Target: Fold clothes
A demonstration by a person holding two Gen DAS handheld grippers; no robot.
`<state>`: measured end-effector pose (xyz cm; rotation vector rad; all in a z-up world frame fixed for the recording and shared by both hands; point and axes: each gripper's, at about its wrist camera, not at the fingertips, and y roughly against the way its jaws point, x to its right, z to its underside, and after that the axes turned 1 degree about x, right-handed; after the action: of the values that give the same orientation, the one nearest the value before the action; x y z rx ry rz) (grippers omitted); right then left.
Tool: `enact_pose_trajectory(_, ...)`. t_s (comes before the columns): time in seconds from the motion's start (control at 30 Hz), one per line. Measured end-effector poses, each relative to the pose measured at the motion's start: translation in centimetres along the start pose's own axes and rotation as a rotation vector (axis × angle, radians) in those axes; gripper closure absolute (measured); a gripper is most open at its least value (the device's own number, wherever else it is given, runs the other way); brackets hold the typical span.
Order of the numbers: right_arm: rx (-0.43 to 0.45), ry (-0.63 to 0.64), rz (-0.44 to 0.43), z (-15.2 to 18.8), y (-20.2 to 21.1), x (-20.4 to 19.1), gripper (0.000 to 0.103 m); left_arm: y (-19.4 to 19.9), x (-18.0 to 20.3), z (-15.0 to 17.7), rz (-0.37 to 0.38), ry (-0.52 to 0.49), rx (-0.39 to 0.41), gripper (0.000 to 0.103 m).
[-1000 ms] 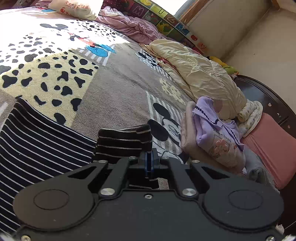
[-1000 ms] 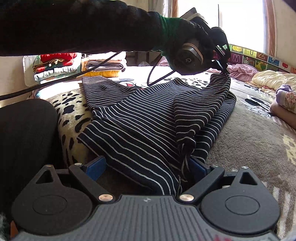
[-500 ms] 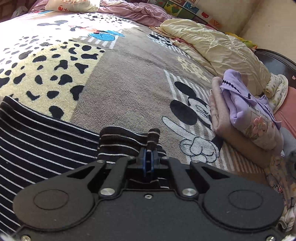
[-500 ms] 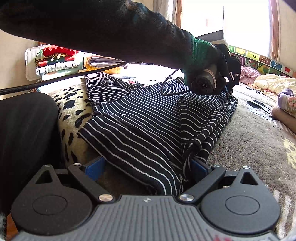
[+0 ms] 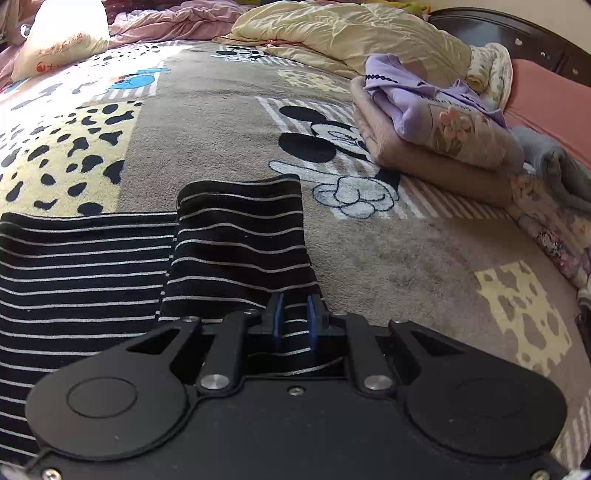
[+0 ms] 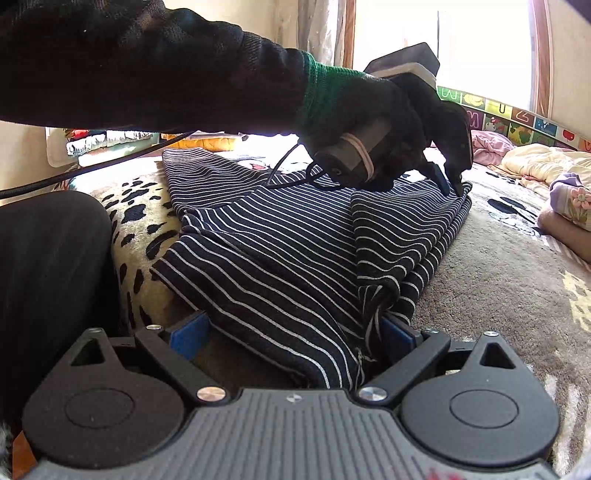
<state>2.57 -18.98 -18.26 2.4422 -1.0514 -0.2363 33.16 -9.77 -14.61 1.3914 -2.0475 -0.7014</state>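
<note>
A black shirt with thin white stripes (image 5: 236,240) lies on the patterned blanket, one part folded over onto the rest. My left gripper (image 5: 294,314) sits low over that folded flap, its blue pads a little apart and the cloth lying loose under them. In the right wrist view a gloved hand (image 6: 369,122) holds the left gripper (image 6: 450,184) at the shirt's far corner. My right gripper (image 6: 291,332) is open wide at the near hem of the shirt (image 6: 277,240), with a bunched fold beside its right pad (image 6: 397,328).
A folded pile, purple on beige (image 5: 436,122), sits to the right, with a cream quilt (image 5: 351,33) and a dark headboard (image 5: 517,29) behind it. A pillow (image 5: 62,37) lies far left. The person's dark leg (image 6: 48,277) and a cable (image 6: 110,162) are at the left.
The left gripper carried the shirt's flap down onto the bed, then opened and let it go. The flap now lies flat. The right gripper has stayed open in place.
</note>
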Motion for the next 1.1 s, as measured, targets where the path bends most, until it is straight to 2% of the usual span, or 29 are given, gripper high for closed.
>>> enact_pose_trajectory(0.17, 0.038, 0.005, 0.049, -0.3, 1.3, -0.2, 0.01, 5.3, -0.7, 0.3, -0.003, 0.06, 0.108, 0.086)
enact_pose_trajectory(0.3, 0.128, 0.062, 0.111, -1.0, 2.7, -0.8, 0.011, 10.4, -2.4, 4.0, 0.026, 0.178, 0.158, 0.086)
enact_pose_trajectory(0.4, 0.161, 0.074, 0.137, -2.0, 1.8, -0.5, 0.01, 12.2, -3.2, 7.5, 0.03, 0.222, 0.143, 0.081)
enact_pose_trajectory(0.47, 0.129, 0.05, 0.109, -2.3, 0.3, -0.1, 0.01, 11.4, -3.6, 9.5, 0.033, 0.235, 0.071, 0.08)
enact_pose_trajectory(0.5, 0.06, 0.023, 0.064, -2.2, -1.2, 0.1, 0.008, 11.4, -3.5, 10.3, 0.024, 0.222, 0.061, 0.08)
enact_pose_trajectory(0.53, -0.009, -0.004, 0.032, -1.8, -2.5, 0.3, 0.006, 11.9, -3.4, 10.7, 0.014, 0.209, 0.07, 0.08)
enact_pose_trajectory(0.6, -0.002, -0.015, 0.042, -1.4, -2.5, 0.2, 0.004, 14.3, -3.5, 11.2, 0.019, 0.215, 0.118, 0.079)
enact_pose_trajectory(0.67, -0.014, 0.006, 0.067, -1.6, -1.7, -0.3, 0.004, 16.5, -4.4, 11.9, 0.039, 0.274, 0.159, 0.073)
enact_pose_trajectory(0.77, 0.004, 0.003, 0.077, -1.3, 0.1, -0.7, 0.007, 19.1, -6.9, 13.7, 0.03, 0.416, 0.178, 0.063)
enact_pose_trajectory(0.9, 0.045, -0.017, 0.063, -1.7, 1.8, -1.3, 0.008, 22.3, -10.4, 16.7, 0.013, 0.61, 0.196, 0.062)
enact_pose_trajectory(1.1, 0.038, -0.007, 0.026, -1.8, 2.7, -2.8, 0.013, 26.0, -13.4, 20.6, -0.049, 0.791, 0.233, 0.061)
